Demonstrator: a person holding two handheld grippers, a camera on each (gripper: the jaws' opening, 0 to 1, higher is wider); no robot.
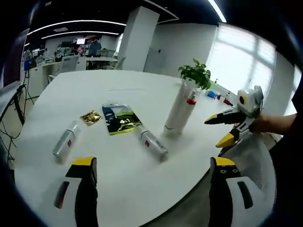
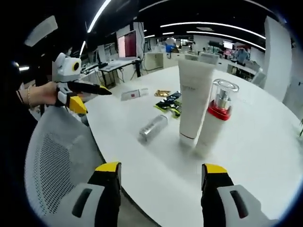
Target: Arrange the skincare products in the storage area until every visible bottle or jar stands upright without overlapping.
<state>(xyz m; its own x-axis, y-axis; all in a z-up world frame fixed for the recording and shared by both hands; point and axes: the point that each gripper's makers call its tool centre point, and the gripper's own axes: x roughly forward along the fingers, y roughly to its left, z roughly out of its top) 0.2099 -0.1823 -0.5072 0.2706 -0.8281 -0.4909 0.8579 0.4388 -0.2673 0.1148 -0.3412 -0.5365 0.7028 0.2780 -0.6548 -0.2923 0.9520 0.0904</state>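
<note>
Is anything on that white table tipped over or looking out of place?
Yes. Two silver bottles lie on their sides: one near the table's left edge, another beside the green sachet. The white tube and the red-collared pump bottle stand upright, close together. Both grippers hover open, holding nothing.

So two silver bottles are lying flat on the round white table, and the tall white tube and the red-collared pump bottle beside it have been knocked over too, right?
Not quite. The two silver bottles do lie flat on the round white table, but the tall white tube and the clear-capped pump bottle with the red collar stand upright side by side, as the right gripper view shows.
</note>
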